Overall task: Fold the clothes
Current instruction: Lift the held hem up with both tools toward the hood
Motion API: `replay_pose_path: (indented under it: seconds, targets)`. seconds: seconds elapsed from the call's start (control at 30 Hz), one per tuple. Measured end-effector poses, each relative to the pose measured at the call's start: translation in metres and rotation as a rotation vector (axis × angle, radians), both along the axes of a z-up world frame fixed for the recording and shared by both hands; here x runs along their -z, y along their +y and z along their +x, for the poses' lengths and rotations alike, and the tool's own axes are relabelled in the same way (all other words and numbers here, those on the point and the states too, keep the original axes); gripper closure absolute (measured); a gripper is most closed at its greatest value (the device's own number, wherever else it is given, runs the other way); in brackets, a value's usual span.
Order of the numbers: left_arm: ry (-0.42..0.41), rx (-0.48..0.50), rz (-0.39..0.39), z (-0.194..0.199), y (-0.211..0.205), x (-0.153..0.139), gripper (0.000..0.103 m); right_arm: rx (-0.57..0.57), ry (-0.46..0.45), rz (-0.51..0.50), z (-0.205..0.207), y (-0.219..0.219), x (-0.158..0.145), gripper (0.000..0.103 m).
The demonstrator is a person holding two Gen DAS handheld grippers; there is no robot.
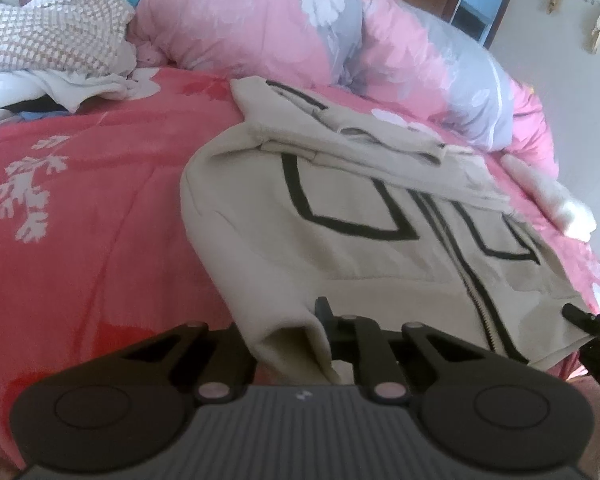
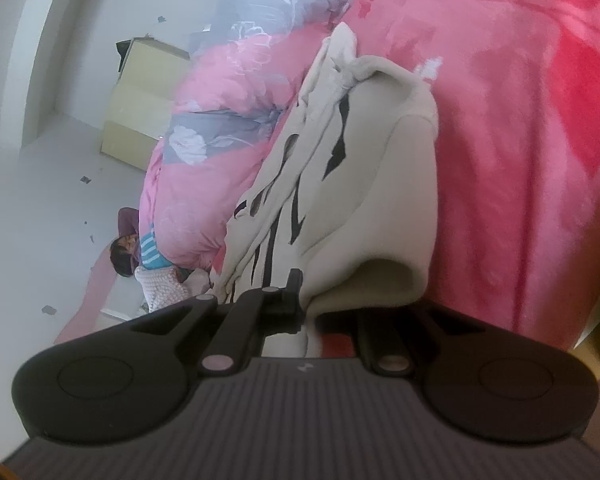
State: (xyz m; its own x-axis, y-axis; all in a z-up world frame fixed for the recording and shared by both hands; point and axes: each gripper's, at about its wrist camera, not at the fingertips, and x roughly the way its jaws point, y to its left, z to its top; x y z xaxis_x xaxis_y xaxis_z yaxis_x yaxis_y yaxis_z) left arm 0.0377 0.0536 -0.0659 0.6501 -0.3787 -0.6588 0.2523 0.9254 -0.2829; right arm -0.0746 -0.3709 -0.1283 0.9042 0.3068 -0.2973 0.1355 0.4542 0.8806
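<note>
- Left tool [image 1: 300, 344]: closed on a fold of the beige jacket [image 1: 360, 248] at its near hem; the cloth bunches up between the two black fingers, and the right-hand finger [image 1: 325, 312] stands against the fabric.
- Right tool [image 2: 306, 300]: closed on the same jacket's near edge; one finger [image 2: 294, 288] shows on the left of the gathered cloth, while the other is hidden under the fabric.
- In the left wrist view, the tip of the right tool [image 1: 580, 316] shows at the jacket's right corner, just beside the zipper [image 1: 480, 308].
- Beige jacket [image 2: 340, 184]: lies spread on the bed, front up, with black angular line markings and a dark zipper running toward the near hem; its far part is folded over on itself.
- Bed cover [image 1: 92, 248]: pink-red with white floral prints, under the whole jacket.
- Quilt [image 1: 260, 28]: pink and grey with white flowers, piled along the far side of the bed, just beyond the jacket.
- Pile of other clothes [image 1: 52, 36]: a white knitted item and a teal striped piece at the far left corner, well apart from the jacket.
- Pale yellow cabinet [image 2: 140, 104]: stands on the floor against the wall, beyond the quilt in the right wrist view.
</note>
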Motion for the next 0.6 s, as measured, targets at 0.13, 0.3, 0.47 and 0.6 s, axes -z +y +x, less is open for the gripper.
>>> replay_pose_path:
  seconds: [0.13,0.3,0.47,0.6]
  targets:
    - [-0.020,0.001,-0.032,-0.001,0.003,-0.005,0.092,-0.003,-0.015,-0.014,0.003,0.001,-0.006,0.098]
    - [-0.032,0.001,-0.048,0.001,0.004,-0.008,0.093,-0.004,-0.044,-0.019,0.004,0.002,-0.013,0.098]
    - [-0.031,-0.001,-0.043,0.002,0.002,-0.006,0.093,-0.005,-0.051,-0.021,0.006,0.001,-0.014,0.098]
    - [-0.032,0.000,-0.041,0.003,0.003,-0.006,0.093,-0.004,-0.049,-0.014,0.007,0.000,-0.011,0.098]
